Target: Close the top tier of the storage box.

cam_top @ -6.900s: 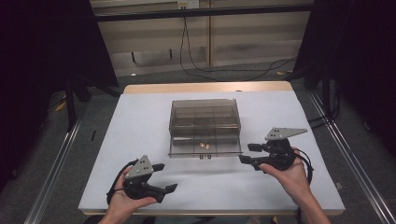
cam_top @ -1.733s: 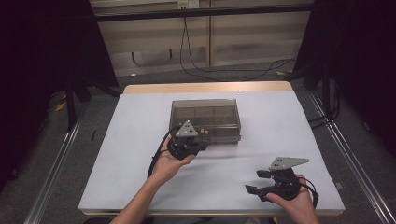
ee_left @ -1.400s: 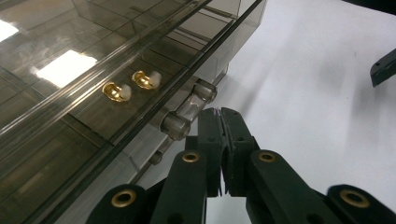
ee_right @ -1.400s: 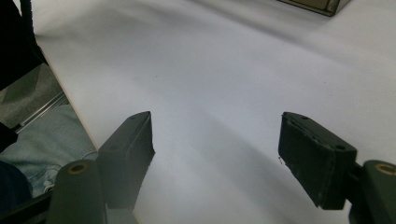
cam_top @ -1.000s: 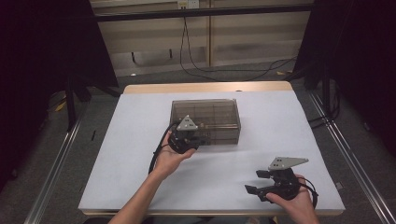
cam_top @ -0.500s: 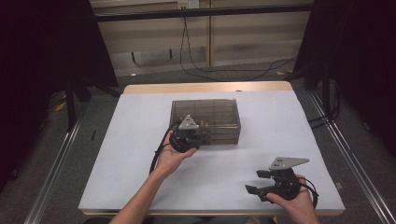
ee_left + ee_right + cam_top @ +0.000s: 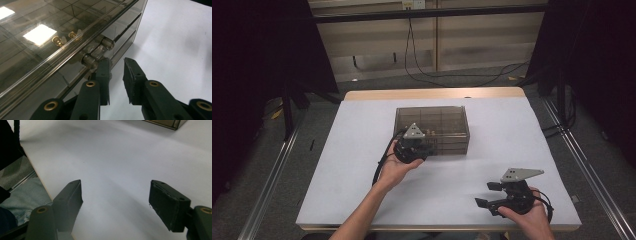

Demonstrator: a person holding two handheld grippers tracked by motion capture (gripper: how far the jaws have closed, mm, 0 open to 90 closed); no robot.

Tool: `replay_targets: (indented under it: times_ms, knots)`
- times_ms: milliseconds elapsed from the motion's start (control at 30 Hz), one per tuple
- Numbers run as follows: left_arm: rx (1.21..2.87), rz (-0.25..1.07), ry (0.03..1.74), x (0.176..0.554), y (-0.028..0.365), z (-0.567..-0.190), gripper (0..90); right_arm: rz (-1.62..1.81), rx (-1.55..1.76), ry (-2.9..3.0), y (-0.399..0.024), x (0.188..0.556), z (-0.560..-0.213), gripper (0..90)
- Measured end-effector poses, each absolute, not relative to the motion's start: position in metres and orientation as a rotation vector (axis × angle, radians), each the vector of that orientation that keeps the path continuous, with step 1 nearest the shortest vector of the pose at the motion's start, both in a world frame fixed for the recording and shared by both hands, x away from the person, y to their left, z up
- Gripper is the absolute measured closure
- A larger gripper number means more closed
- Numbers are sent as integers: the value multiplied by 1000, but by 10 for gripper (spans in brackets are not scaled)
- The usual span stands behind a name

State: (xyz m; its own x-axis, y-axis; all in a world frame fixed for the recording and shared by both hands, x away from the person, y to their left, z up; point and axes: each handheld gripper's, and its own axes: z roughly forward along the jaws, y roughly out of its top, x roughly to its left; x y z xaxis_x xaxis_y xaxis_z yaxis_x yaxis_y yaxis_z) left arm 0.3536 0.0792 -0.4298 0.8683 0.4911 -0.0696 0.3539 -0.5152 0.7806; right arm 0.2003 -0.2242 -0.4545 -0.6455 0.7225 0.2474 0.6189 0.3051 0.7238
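1. Since the earliest frame the drawer of the smoky plastic box has gone from pulled out to pushed in, the left gripper has travelled from the table's near edge up to the box front, and the right gripper has dropped back from beside the box to the near corner.
2. Nearest me, well short of the box, the right gripper idles over bare white table, its jaws spread wide with nothing between them.
3. Farther in, the left gripper presses against the box front; its jaws stand a little apart, one touching a clear drawer knob, gripping nothing.
4. The box sits mid-table, beyond both hands. Its drawer looks closed, so I judge the work nearly finished; backing the left hand away seems all that remains.
5. The left gripper view gives the small brass pieces inside and a second knob close up; from above they are mere specks, while the high view gives the layout.
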Motion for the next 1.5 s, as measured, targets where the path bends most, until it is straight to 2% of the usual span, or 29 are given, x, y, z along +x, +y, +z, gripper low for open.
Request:
replay_targets:
  times_ms: [433, 567, 600, 633, 800, 1000, 1133, 1500]
  knots:
    - [2141, 236, 610, 341, 94, -418, 597, 1276, 1260, 2409, -226, 200, -452, 273]
    - [2121, 230, 619, 334, 105, -415, 479, 1302, 1264, 2381, -228, 199, -451, 274]
    - [2123, 231, 620, 331, 108, -413, 417, 1307, 1263, 2371, -229, 199, -451, 274]
    - [2117, 230, 624, 329, 111, -413, 417, 1307, 1263, 2371, -229, 199, -451, 274]
    - [2107, 219, 613, 318, 124, -413, 249, 1308, 1279, 2355, -230, 200, -450, 273]
    - [2109, 213, 633, 307, 142, -415, 122, 1303, 1296, 2334, -232, 200, -450, 251]
    - [2112, 230, 628, 304, 154, -413, 70, 1303, 1308, 2326, -233, 200, -450, 244]
    - [2105, 249, 647, 288, 185, -413, 42, 1299, 1320, 2315, -234, 200, -450, 231]
